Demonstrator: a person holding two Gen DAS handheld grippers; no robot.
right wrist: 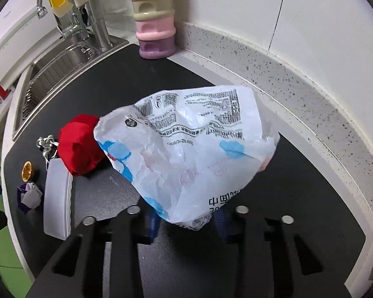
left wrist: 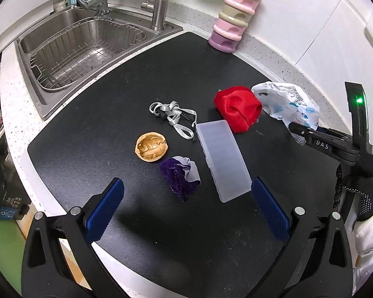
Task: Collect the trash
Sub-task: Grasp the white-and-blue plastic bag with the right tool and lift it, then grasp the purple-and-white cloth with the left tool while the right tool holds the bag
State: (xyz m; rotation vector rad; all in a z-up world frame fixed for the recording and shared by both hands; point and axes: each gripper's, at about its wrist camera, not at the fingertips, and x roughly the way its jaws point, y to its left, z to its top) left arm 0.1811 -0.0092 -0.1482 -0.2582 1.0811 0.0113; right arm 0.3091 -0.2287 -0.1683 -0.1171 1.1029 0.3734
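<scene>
My right gripper (right wrist: 186, 219) is shut on a crumpled white printed plastic bag (right wrist: 186, 149) and holds it over the black mat; the bag also shows in the left wrist view (left wrist: 286, 101) with the right gripper (left wrist: 297, 129) at its lower edge. My left gripper (left wrist: 186, 208) is open and empty above the mat's front. Ahead of it lie a purple and grey cloth scrap (left wrist: 180, 176), a walnut shell half (left wrist: 151, 146), a grey strap (left wrist: 174, 118), a clear plastic box (left wrist: 222, 159) and a red cloth (left wrist: 237, 108).
The black mat (left wrist: 112, 94) covers a speckled counter. A steel sink (left wrist: 62, 47) with a wire basket lies at the back left. A pink stacked container (left wrist: 233, 17) stands at the back by the white wall.
</scene>
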